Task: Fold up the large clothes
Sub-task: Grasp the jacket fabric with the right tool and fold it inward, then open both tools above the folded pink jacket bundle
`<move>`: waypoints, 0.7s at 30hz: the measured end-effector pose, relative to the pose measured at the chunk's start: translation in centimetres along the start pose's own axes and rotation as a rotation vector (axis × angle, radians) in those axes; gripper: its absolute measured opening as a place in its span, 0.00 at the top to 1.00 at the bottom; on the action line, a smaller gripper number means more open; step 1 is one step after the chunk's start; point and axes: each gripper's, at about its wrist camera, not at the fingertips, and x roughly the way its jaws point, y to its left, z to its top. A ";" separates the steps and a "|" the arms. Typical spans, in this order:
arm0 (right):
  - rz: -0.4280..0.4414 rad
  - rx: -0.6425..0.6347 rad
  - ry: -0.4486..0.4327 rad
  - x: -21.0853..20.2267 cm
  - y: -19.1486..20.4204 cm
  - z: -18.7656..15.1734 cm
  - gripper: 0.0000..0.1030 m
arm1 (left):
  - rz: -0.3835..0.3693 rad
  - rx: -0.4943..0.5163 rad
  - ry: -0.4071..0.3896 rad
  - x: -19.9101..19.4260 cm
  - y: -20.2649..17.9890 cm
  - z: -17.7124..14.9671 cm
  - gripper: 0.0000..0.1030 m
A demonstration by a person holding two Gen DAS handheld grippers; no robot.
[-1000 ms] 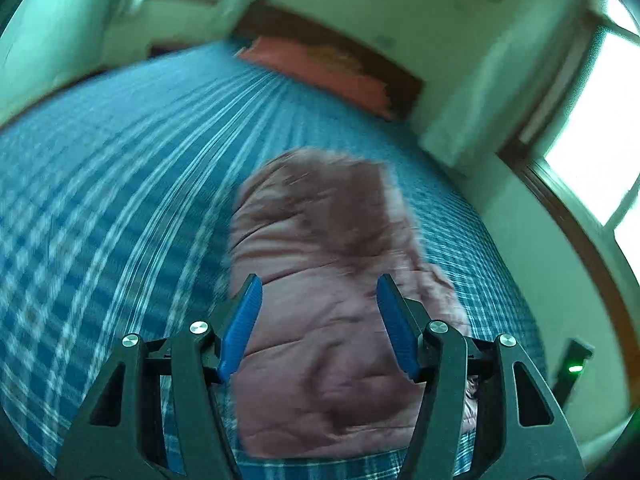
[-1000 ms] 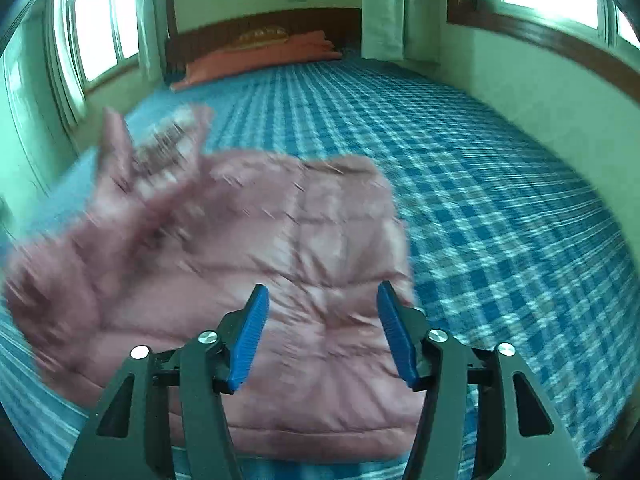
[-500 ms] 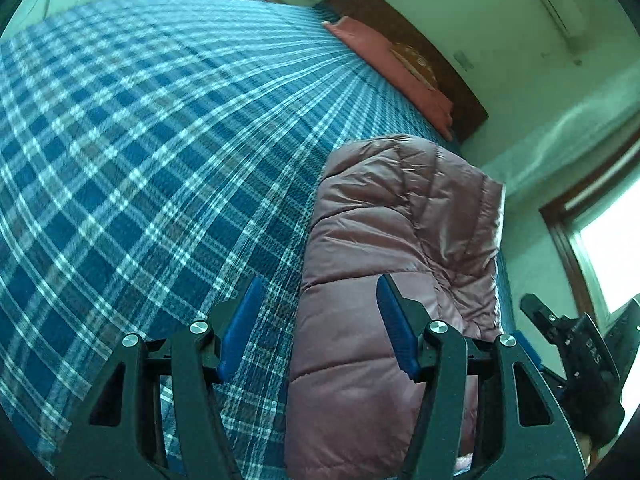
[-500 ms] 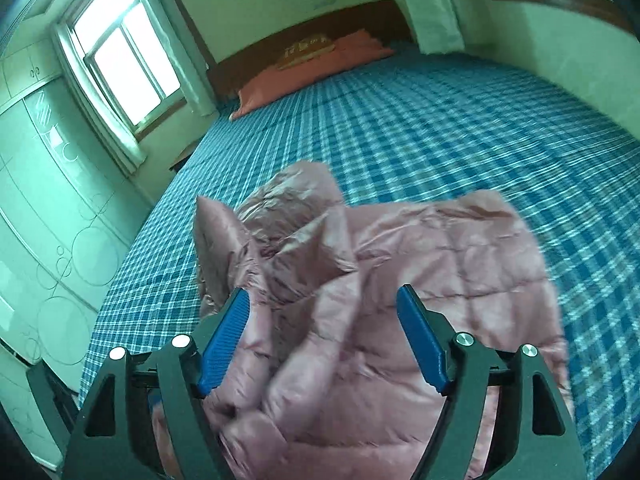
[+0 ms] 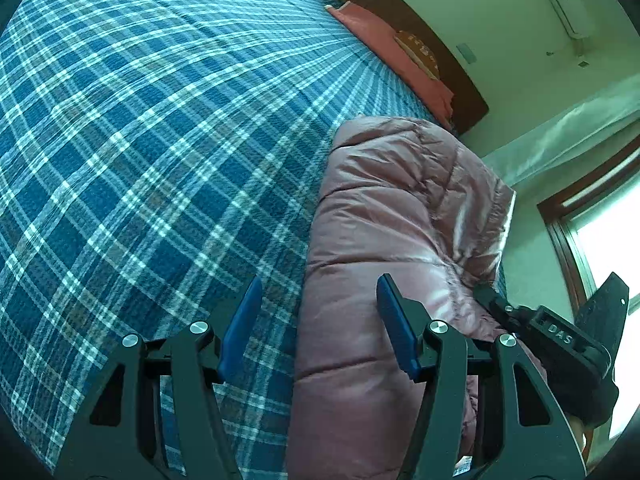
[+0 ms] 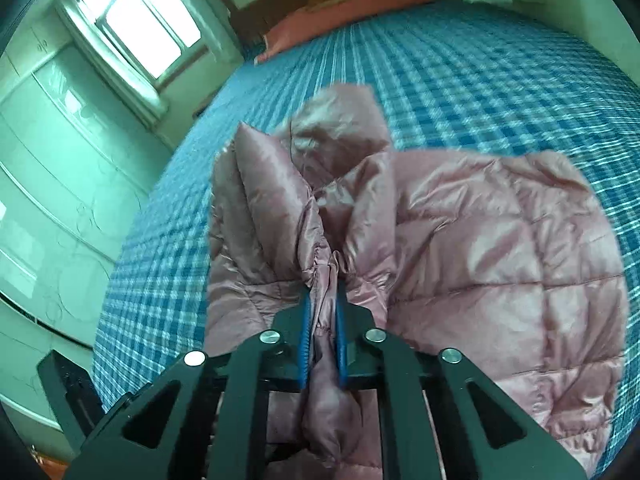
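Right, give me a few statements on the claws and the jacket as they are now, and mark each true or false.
1. The right claw is clamped on a bunched fold of the pink puffer jacket. True.
2. The left claw grips the jacket too. False: it is open, holding nothing.
3. The jacket lies on a blue plaid bedspread. True.
4. The jacket lies on the orange pillow. False: the pillow sits apart, at the headboard.
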 end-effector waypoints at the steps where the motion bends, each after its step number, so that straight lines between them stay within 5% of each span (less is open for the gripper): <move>1: -0.002 0.006 -0.022 -0.8 -0.5 0.1 0.92 | -0.006 0.007 -0.003 -0.1 -0.4 -0.1 0.43; 6: -0.058 0.066 -0.121 -5.3 -5.5 -0.1 0.92 | -0.074 0.061 0.019 0.1 -3.3 -1.2 0.37; 11: -0.134 0.202 -0.117 -6.3 -13.2 -1.8 0.92 | -0.101 0.138 0.090 2.5 -7.1 -3.7 0.37; 21: -0.114 0.318 -0.091 -4.1 -18.8 -5.0 0.90 | -0.029 0.186 0.151 6.7 -8.6 -6.8 0.34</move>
